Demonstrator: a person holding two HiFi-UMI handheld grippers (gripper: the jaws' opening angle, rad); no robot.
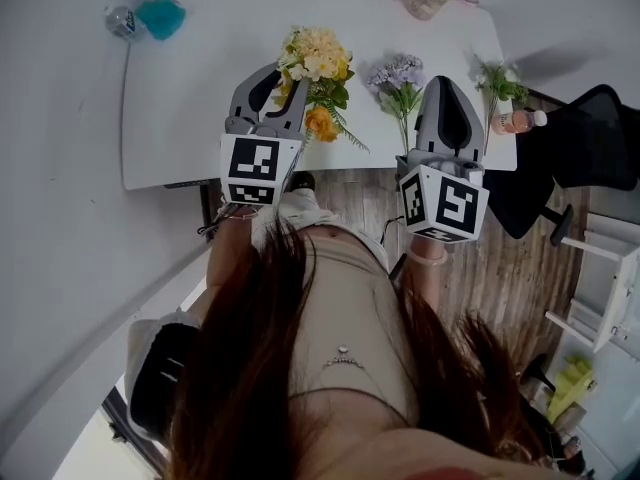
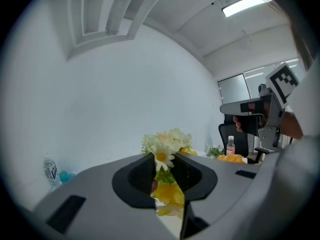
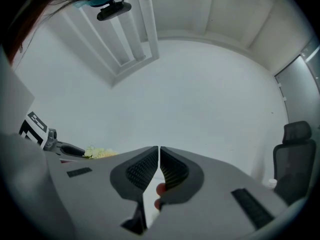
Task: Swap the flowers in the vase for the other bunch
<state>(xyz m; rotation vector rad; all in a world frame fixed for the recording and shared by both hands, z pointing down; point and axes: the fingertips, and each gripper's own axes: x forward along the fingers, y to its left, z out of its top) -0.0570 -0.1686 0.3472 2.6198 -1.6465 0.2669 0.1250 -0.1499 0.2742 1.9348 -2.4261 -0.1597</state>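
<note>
Step, I think: pull yellow flowers (image 1: 318, 60) out | left gripper (image 2: 167, 174) pinches them | right gripper (image 3: 158, 159) closed, empty | next: lift up slowly

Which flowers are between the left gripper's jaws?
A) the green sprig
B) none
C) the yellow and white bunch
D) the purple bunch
C: in its own view the left gripper is closed on the yellow and white bunch.

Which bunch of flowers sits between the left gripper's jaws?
The yellow-and-white bunch, between the jaws of the left gripper; the purple bunch is further right.
</note>
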